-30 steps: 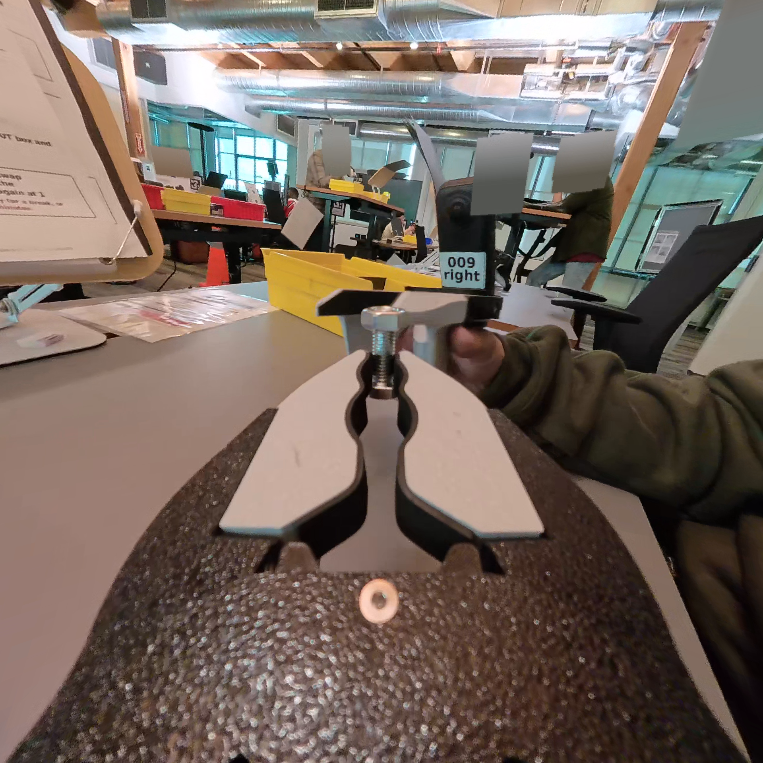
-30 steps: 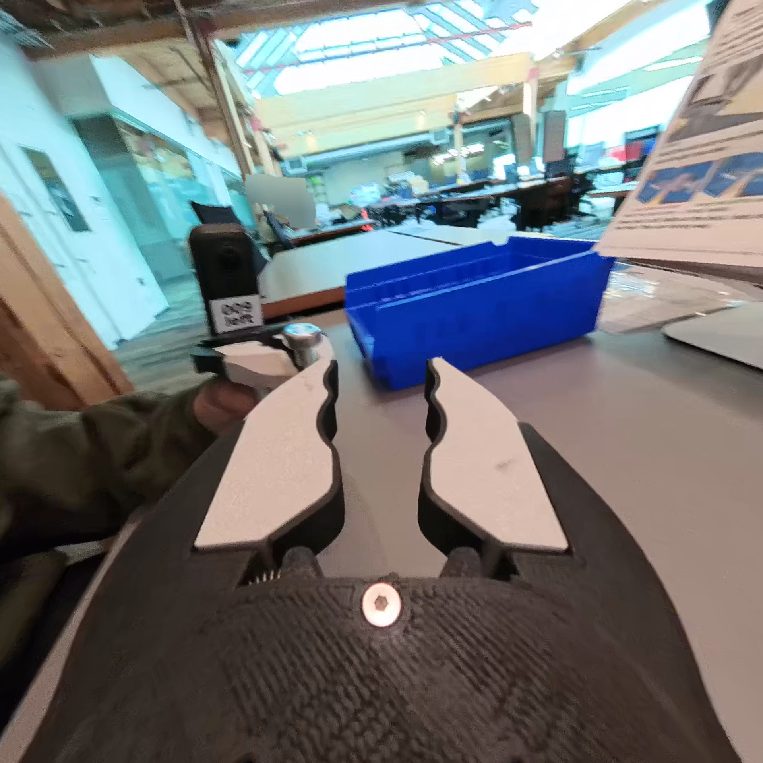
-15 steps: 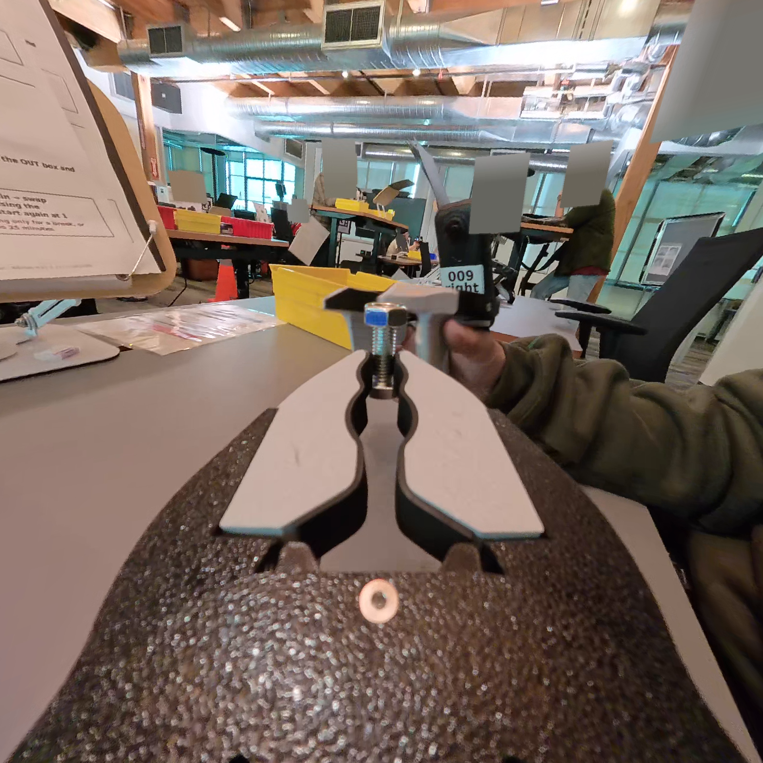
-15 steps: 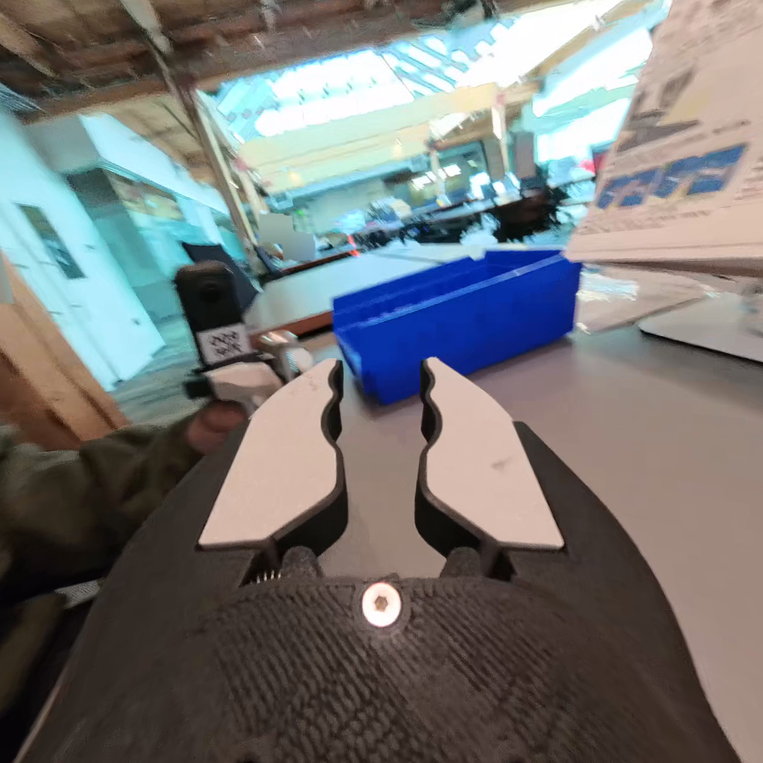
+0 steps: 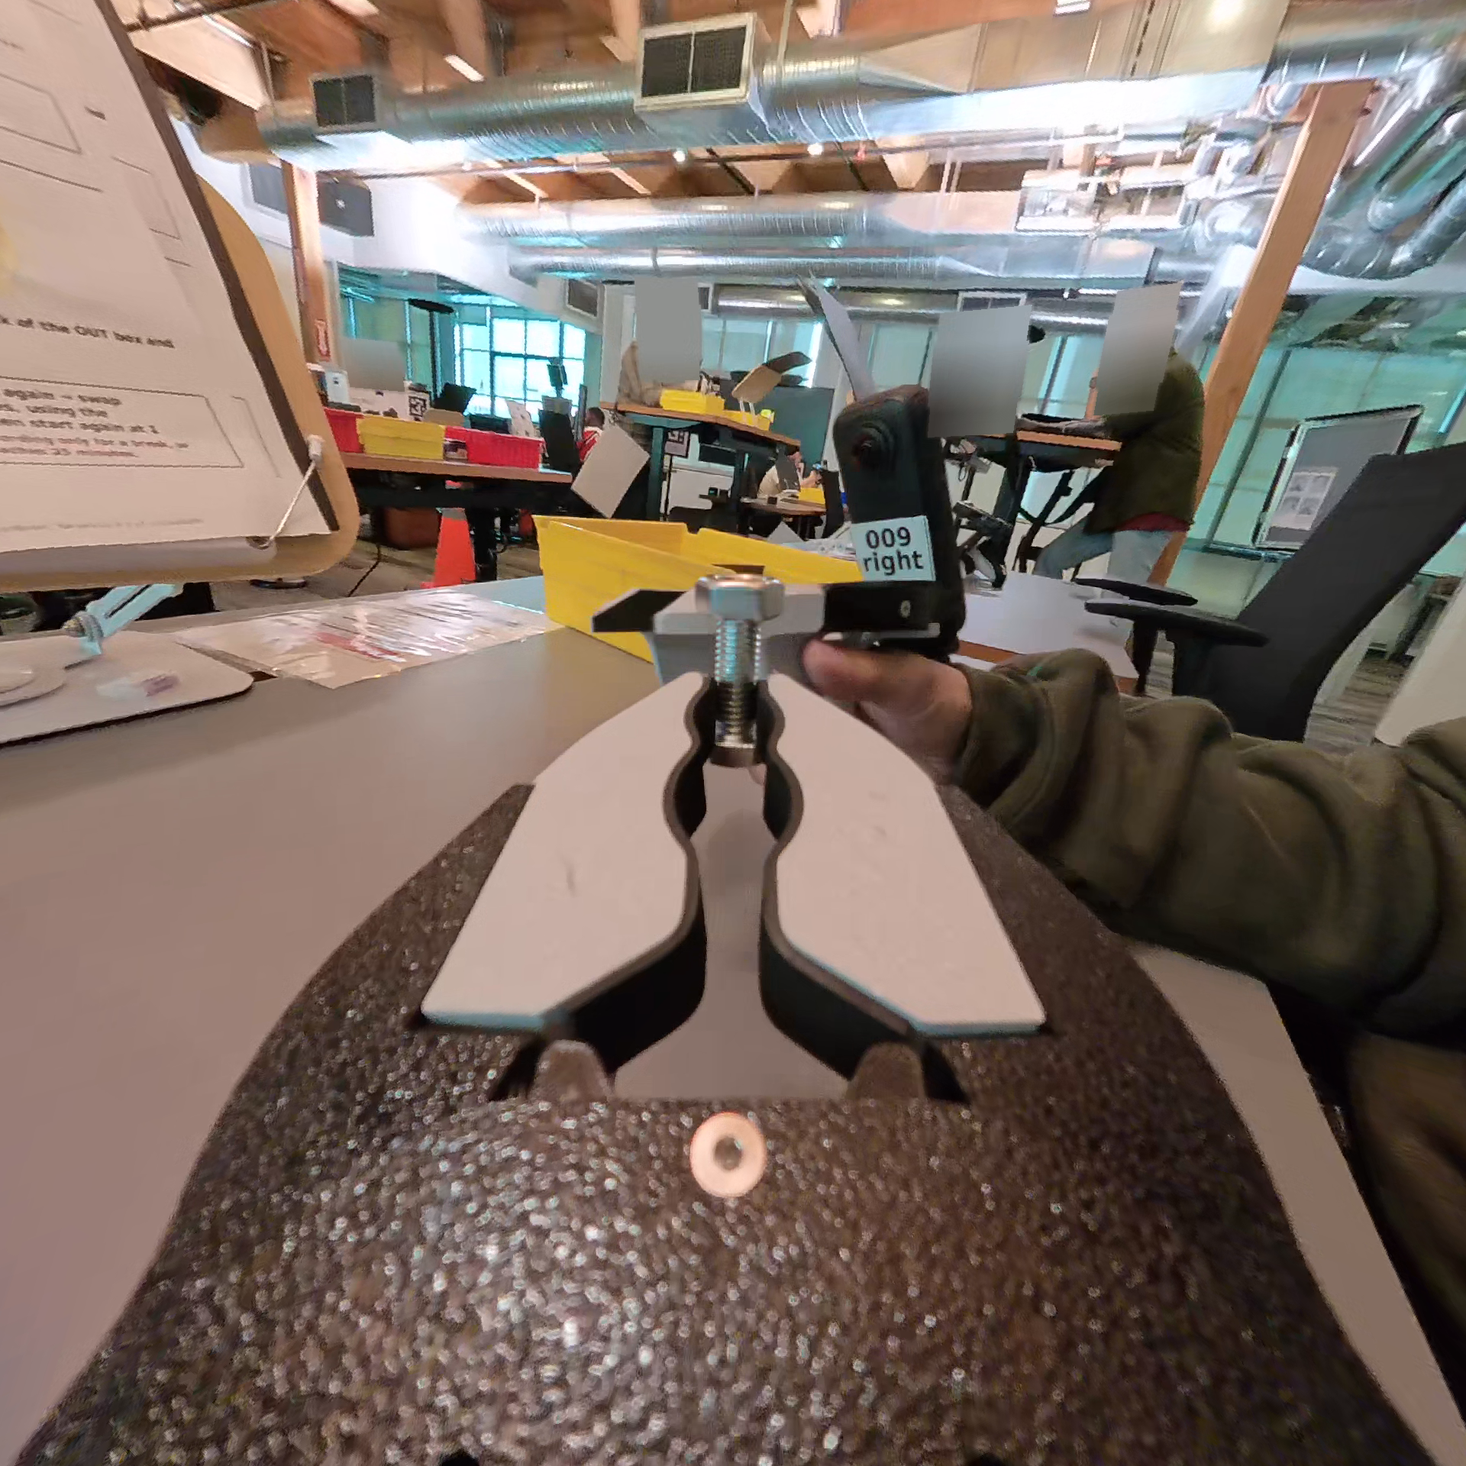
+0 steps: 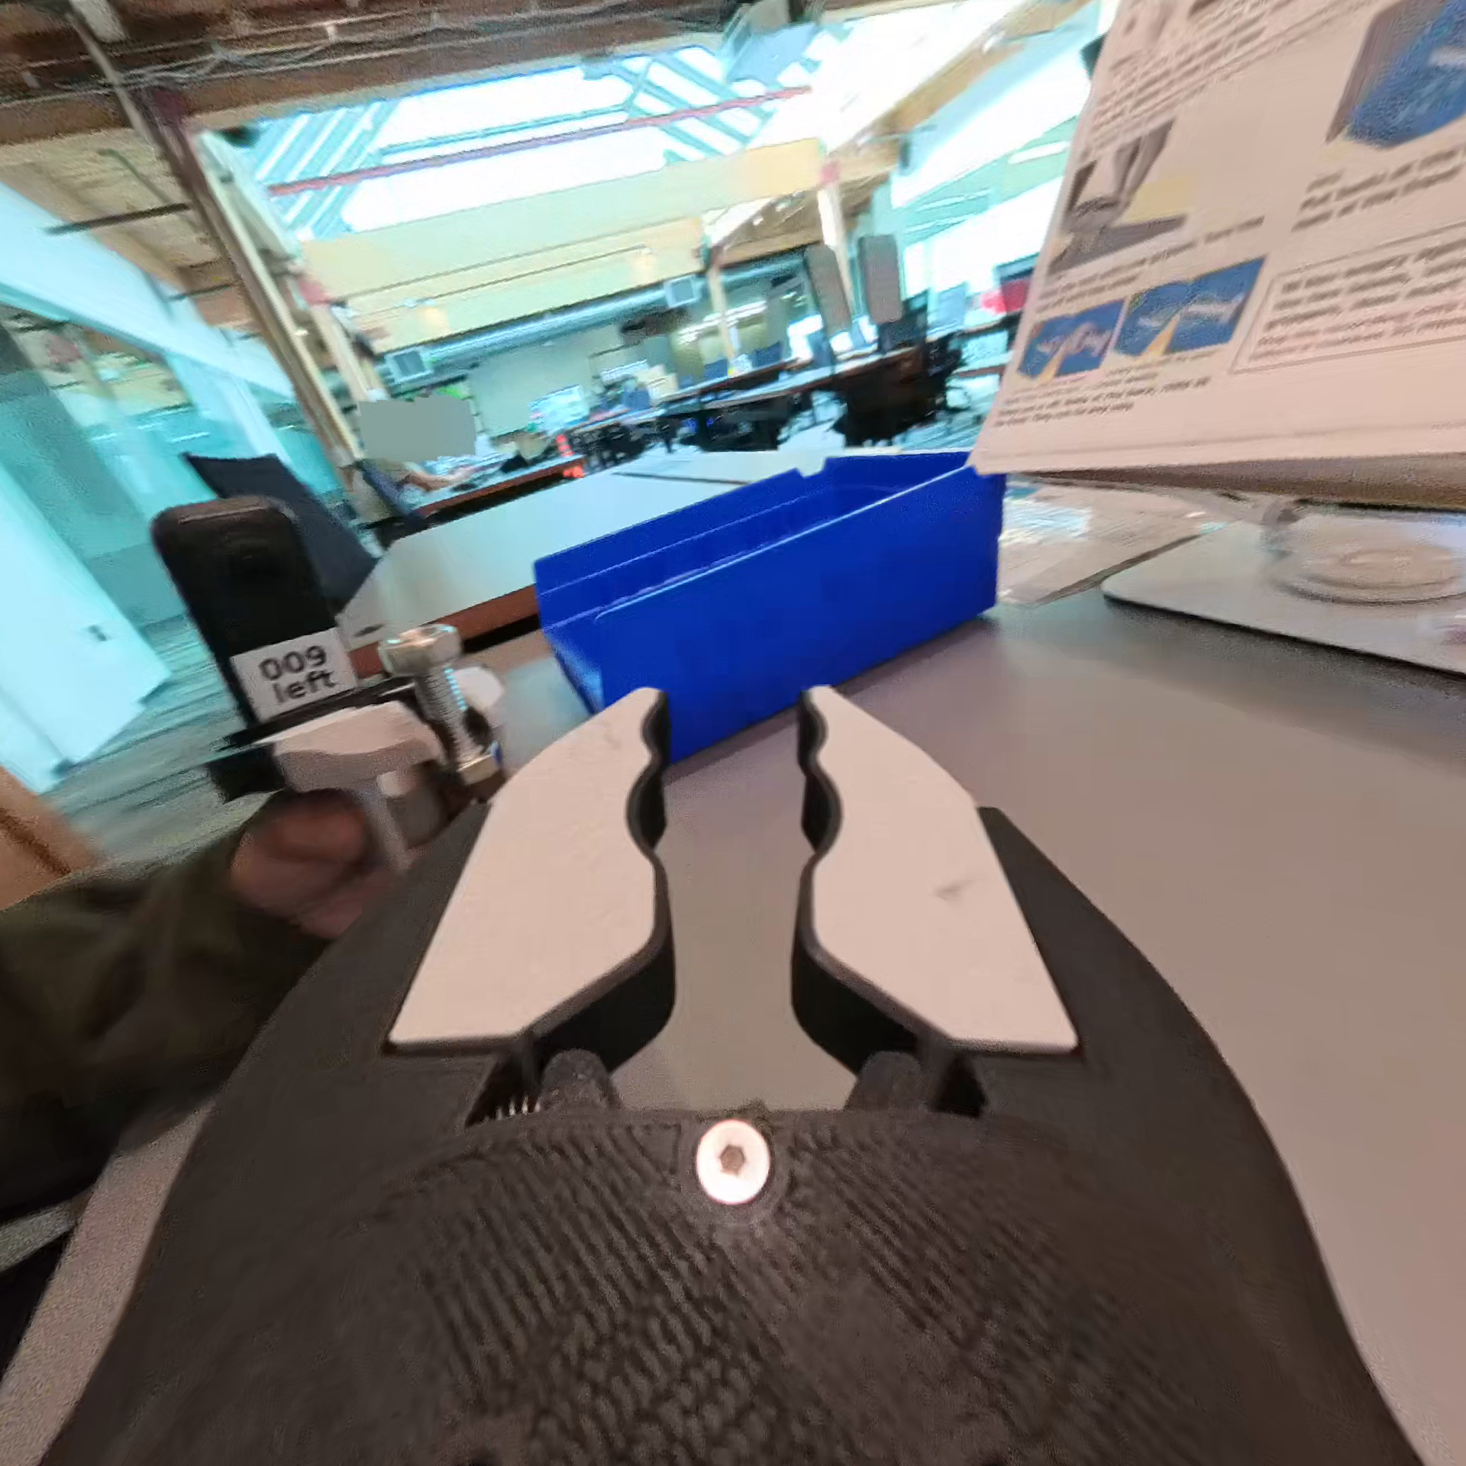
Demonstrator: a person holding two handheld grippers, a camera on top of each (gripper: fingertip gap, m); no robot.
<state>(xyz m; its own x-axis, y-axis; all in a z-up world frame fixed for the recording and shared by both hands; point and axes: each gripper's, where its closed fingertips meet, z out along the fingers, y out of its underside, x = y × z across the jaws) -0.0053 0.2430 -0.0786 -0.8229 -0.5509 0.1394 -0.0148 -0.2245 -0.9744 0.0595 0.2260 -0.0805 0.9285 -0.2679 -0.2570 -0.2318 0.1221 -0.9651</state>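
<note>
Your left hand-held gripper [image 5: 734, 726] is clamped on a silver hex bolt [image 5: 736, 635], gripping the lower threads in the notch near its fingertips; the bolt stands upright with its head on top, at centre frame in the left wrist view. Directly behind it, your right hand-held gripper [image 6: 730, 714] faces back at you, its jaws parted and holding nothing. In the right wrist view the bolt [image 6: 436, 698] sits left of centre, tilted slightly, just beside your right gripper's left finger [image 6: 555, 857]. A blue bin [image 6: 777, 587] rests on the grey tabletop [image 6: 1190, 833] just beyond those fingers. A yellow bin [image 5: 635, 579] lies behind the bolt in the left view, with a clipboard stand [image 5: 159, 317] at upper left.
</note>
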